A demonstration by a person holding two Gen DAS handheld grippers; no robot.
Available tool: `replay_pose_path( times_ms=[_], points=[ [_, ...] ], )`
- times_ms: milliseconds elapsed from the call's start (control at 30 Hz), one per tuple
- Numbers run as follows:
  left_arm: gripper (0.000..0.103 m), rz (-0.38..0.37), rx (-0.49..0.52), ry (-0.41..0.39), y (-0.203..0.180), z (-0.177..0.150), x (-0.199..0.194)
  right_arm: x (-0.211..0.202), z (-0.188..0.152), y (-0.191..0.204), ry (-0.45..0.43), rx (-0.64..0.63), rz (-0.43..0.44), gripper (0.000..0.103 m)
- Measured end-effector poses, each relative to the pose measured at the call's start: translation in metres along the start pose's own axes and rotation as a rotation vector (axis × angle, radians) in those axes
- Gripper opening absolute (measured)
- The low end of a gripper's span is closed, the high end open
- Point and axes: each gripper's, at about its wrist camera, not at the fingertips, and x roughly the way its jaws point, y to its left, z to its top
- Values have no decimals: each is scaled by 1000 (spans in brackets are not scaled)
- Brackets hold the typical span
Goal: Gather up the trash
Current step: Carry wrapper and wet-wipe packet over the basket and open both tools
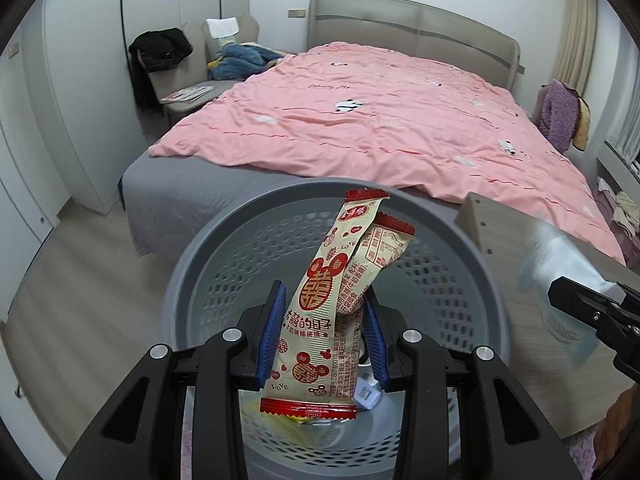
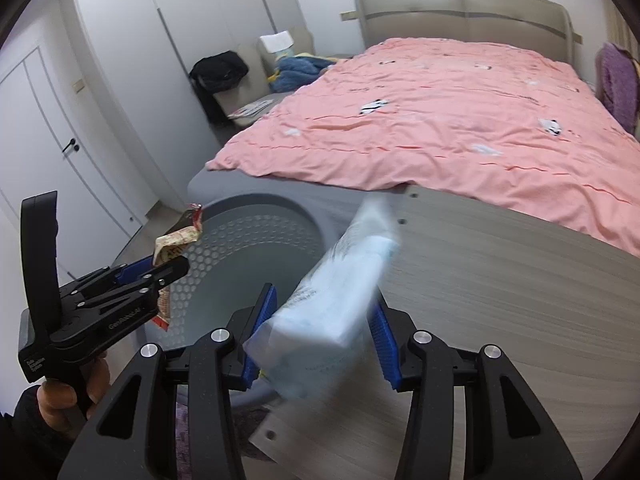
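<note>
Holding snack wrapper (image 1: 320,312) over basket (image 1: 192,248), right tool (image 2: 320,328) apparently gripping blurred packet (image 2: 340,280)

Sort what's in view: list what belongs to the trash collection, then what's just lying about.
Part of the job:
- snack wrapper in the left gripper, over the bin
- pale blue packet, blurred, in the right gripper
- grey perforated bin

Lying about:
- pink duvet
- black clothes
- purple garment
- wooden table

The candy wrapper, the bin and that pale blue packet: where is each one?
candy wrapper (image 1: 320,320): left wrist view, its printed middle.
grey bin (image 1: 208,240): left wrist view, its rim.
pale blue packet (image 2: 340,300): right wrist view, its blurred middle.
</note>
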Motion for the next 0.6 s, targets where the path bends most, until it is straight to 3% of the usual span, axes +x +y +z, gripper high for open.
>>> replay_pose_path(
  times_ms=[267, 600],
  points=[
    [37, 18, -39, 36, 24, -1, 18, 30, 15, 24, 13, -49, -23, 47],
    [37, 7, -49, 34, 30, 1, 24, 28, 26, 36, -15, -86, -17, 43]
  ],
)
